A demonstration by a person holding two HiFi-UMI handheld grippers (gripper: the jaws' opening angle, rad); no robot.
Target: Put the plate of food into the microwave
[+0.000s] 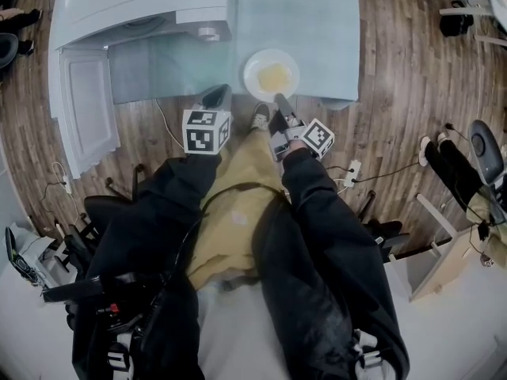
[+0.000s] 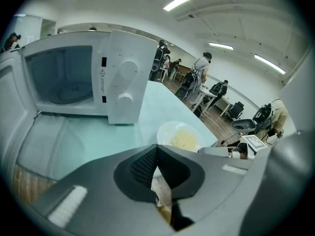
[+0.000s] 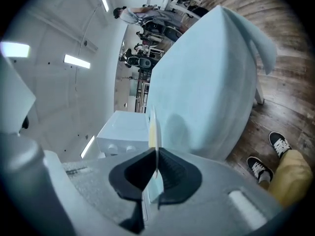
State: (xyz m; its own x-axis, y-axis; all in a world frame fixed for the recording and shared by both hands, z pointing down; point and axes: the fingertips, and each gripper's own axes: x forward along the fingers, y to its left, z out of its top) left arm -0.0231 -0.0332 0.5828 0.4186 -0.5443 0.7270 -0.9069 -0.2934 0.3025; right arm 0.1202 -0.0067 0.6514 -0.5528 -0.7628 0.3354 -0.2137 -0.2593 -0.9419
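Now right gripper pinches rim of plate holding yellow food; left gripper closed, empty

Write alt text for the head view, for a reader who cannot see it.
The right gripper clamps the near rim of a white plate of yellow food on a pale table. The left gripper hangs beside it; the microwave door stands open.

Microwave at back left of table, door swung open. Plate of yellow food near table's front edge. Right gripper tips at plate's near rim. Left gripper hovers at table edge, left of plate, apart from it. Wood floor all round.
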